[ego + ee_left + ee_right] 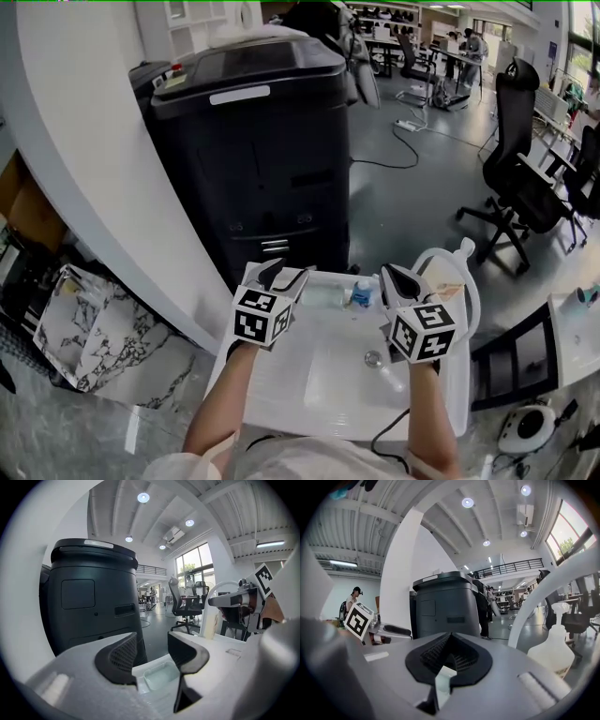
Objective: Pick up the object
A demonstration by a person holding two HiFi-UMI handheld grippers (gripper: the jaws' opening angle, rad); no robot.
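The approach is judged in hand: the jaws of the left gripper (152, 656) are held spread toward the clear tray (161, 676), those of the right gripper (449, 660) are pressed together, and lowering is needed next.

**Mostly black and white**

Your left gripper (286, 274) and right gripper (398, 278) are each showing black jaws and a black-and-white square-patterned cube. The moulded plastic basin (274, 367) is gleaming white, the tall office printer (253, 141) black, the small bottle (362, 296) blue.

I'm seeing the basin (319, 380) lying open below, while the printer (262, 159) is walling off the far side and the spray bottle (553, 651) and arch (519, 616) are crowding my right gripper (392, 272).
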